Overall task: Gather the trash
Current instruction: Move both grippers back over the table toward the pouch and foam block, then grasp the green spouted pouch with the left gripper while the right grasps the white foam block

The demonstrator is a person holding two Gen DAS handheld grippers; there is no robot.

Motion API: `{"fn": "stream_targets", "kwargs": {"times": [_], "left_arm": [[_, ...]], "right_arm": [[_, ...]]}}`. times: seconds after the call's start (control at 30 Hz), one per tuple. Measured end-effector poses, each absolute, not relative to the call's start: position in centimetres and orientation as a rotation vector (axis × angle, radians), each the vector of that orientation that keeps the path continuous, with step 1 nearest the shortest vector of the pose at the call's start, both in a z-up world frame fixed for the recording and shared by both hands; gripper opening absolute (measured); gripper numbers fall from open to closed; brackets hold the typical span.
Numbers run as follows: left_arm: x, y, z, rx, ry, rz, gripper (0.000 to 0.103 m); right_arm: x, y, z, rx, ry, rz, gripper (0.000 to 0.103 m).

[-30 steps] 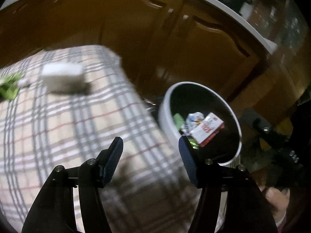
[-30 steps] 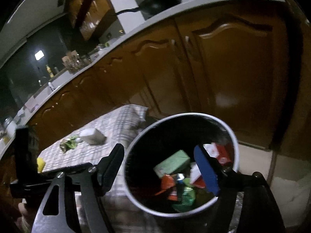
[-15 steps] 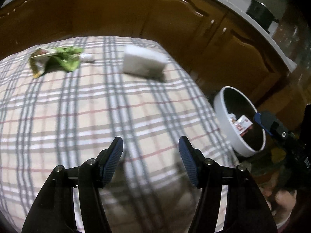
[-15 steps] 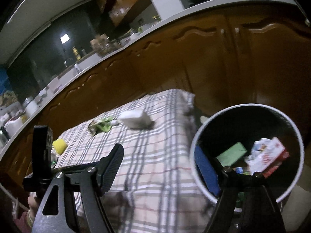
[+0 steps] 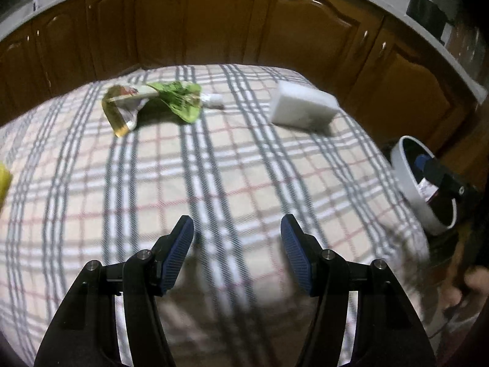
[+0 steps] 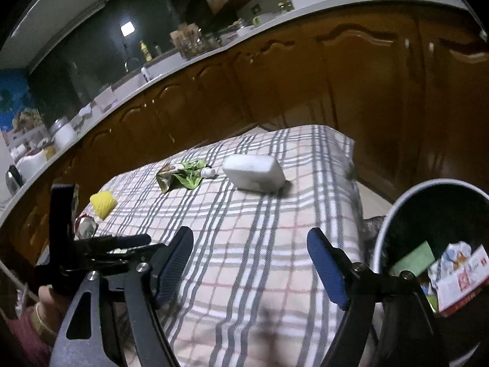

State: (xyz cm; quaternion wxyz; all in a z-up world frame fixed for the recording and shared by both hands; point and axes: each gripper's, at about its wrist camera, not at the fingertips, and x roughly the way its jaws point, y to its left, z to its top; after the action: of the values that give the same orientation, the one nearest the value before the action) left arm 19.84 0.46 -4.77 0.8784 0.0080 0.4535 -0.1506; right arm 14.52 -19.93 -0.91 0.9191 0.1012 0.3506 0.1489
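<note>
Left fingers: left gripper hangs nearest, over the plaid cloth-covered tabletop; blue pads well apart, nothing btwn them.
Right fingers: right gripper spread wide, also holding nothing; it sits at the tabletop's right edge, just beside the bin.
Bin: round white-rimmed, black-lined waste bin stands below that edge, off the cloth.
Bin contents: green flat carton, red-and-white printed box, a pale crumpled wrapper (others too dark to tell).
Done: part of the trash is in, judging by the bin.
Left, mid: yellow ridged lump and a shiny foil scrap at the left edge.
Left, far: white rectangular foam-like block; beside it a crumpled green-and-gold pouch w/ white spout.
Stage: approx. halfway, I'd judge.
</note>
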Motion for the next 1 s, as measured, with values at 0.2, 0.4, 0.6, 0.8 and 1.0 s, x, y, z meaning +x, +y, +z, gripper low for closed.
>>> {"fn": "stream_targets", "kwargs": {"times": [0.2,0.4,0.6,0.8,1.0], "left_arm": [[22.8,1.2,-4.6,0.236,0.918,-0.286,0.06],[26.5,3.1,-3.7,0.322,0.863,-0.275,0.065],[30.1,2.8,-3.7,0.474,0.842,-0.318,0.071],[33.4,2.4,-5.0,0.617,0.859,-0.288,0.071],[34.5,1.7,-5.8,0.635,0.876,-0.297,0.035]], "right_arm": [[17.8,-18.1,-0.9,0.099,0.757,0.328,0.08],[21.1,-16.9,-1.2,0.03,0.79,0.345,0.081],[24.4,-15.4,-1.5,-0.07,0.818,0.36,0.081],[26.8,-14.0,-2.2,-0.185,0.839,0.365,0.081],[28.3,-13.4,-3.3,-0.203,0.868,0.375,0.075]]}}
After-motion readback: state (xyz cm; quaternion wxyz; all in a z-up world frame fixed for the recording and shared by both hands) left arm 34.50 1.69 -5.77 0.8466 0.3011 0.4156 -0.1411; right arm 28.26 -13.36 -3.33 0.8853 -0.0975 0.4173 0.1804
